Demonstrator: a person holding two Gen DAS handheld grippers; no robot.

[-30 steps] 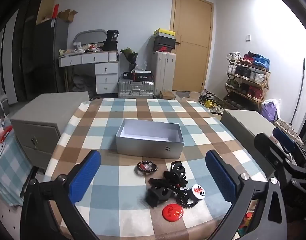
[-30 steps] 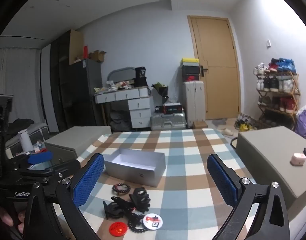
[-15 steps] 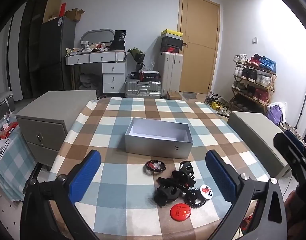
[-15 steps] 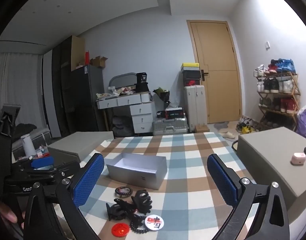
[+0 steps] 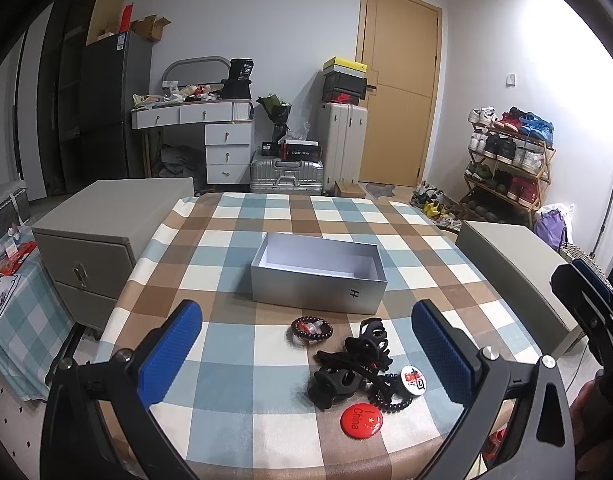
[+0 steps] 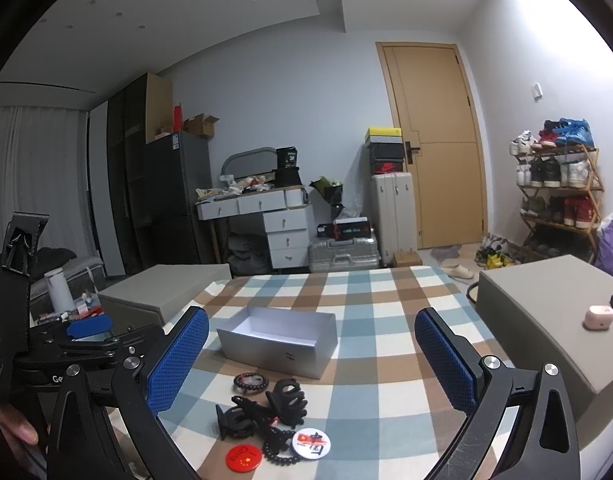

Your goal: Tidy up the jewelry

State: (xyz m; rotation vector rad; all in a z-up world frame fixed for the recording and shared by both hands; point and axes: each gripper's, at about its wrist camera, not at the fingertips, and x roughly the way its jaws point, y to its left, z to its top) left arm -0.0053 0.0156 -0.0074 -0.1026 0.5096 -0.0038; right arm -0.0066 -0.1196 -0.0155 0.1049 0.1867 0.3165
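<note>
An open, empty silver box [image 5: 318,272] sits mid-table on the checked cloth; it also shows in the right wrist view [image 6: 280,338]. In front of it lie a dark bead bracelet [image 5: 311,328], black claw hair clips [image 5: 352,364], a black coil hair tie [image 5: 390,398], a white badge [image 5: 413,379] and a red badge [image 5: 361,420]. My left gripper [image 5: 306,354] is open and empty, held above the near table edge. My right gripper [image 6: 311,356] is open and empty, to the right of the left one. The same pieces show in the right wrist view: bracelet [image 6: 251,382], clips [image 6: 266,406], red badge [image 6: 243,458].
Grey cabinets flank the table on the left [image 5: 102,224] and right [image 5: 518,264]. A pink earbud case [image 6: 598,317] lies on the right cabinet. Behind stand a desk, suitcases [image 5: 286,176], a door and a shoe rack [image 5: 506,168].
Both grippers have lifted and pulled back a little, so the box and the jewelry pile sit lower and farther in view. Both stay open. Nothing on the table moved.
</note>
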